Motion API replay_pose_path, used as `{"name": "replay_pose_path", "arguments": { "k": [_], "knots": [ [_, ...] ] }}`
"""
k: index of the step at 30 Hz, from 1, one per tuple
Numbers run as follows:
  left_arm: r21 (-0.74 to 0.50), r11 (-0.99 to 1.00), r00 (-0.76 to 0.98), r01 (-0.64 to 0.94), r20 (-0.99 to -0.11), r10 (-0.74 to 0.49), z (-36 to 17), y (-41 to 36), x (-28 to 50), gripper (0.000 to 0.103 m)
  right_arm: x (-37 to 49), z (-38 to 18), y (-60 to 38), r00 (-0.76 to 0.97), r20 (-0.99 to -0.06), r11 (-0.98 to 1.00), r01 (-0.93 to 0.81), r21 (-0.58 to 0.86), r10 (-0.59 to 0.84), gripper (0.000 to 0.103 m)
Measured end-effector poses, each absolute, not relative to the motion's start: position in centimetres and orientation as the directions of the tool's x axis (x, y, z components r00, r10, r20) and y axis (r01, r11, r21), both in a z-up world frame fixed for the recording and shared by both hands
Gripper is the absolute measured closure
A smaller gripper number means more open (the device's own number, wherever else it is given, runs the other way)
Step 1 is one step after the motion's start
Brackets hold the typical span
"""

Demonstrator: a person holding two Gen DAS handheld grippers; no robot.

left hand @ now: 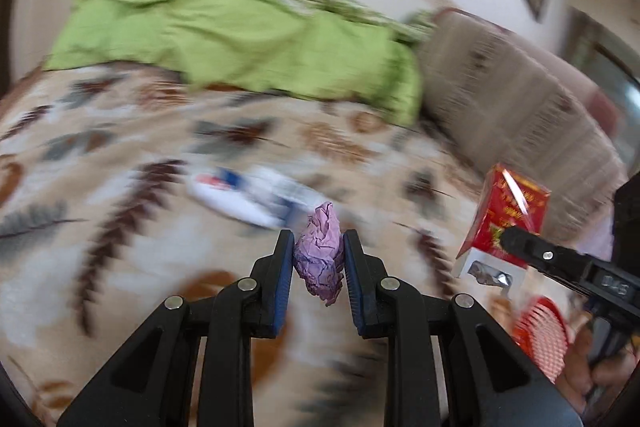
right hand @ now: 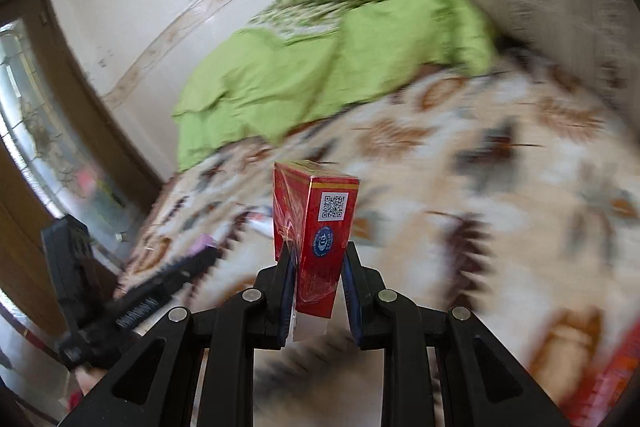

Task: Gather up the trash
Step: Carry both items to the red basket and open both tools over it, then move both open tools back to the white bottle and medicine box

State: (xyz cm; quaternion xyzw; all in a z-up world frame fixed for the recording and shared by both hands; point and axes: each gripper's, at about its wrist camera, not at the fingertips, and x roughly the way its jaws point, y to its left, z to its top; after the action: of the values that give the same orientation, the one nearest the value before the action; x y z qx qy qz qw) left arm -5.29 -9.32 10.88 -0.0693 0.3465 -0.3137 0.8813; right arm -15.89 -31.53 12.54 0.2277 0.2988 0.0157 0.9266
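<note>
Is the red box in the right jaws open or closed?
Open. In the left wrist view, the red box shows a gap at its white end with crumpled foil inside.

crumpled purple paper wad [left hand: 320,253] pinched upright, lifted above leaf-print blanket. red box [right hand: 316,239], qr label facing camera, white open end down, clamped upright. blurred white-blue wrapper [left hand: 256,197] lies flat on blanket.

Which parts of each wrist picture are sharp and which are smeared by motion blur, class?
Left wrist view: the left gripper and its crumpled purple paper are sharp, while the leaf-patterned blanket and green cloth streak. Right wrist view: the right gripper and red box are crisp, its QR code clear, the bedding behind smeared.
</note>
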Motion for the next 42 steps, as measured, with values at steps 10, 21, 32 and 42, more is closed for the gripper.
{"name": "replay_pose_path", "arguments": {
  "k": [10, 21, 32, 42],
  "knots": [
    [-0.392, 0.511, 0.233, 0.765, -0.571, -0.787, 14.0, -24.9, -15.2, 0.079, -32.4, 12.7, -44.7, 0.794, -0.594, 0.781, 0.452, 0.431, -0.132, 0.079],
    [-0.355, 0.332, 0.016, 0.874, -0.661, -0.75, 13.7, -38.3, -24.6, 0.041, -41.3, 10.8, -51.3, 0.689, -0.661, 0.649, 0.654, 0.389, -0.297, 0.051],
    [-0.295, 0.522, 0.219, 0.8, -0.666, -0.713, 13.9, -31.2, -19.5, 0.041, -36.4, 11.2, -49.2, 0.754, -0.625, 0.725, 0.544, 0.422, -0.202, 0.051],
    [-0.219, 0.793, 0.475, 0.569, -0.699, -0.534, 11.5, -18.3, -10.6, 0.041, -22.0, 11.9, -39.4, 0.768, -0.634, 0.895, 0.218, 0.39, 0.089, 0.05]
  ]
}}
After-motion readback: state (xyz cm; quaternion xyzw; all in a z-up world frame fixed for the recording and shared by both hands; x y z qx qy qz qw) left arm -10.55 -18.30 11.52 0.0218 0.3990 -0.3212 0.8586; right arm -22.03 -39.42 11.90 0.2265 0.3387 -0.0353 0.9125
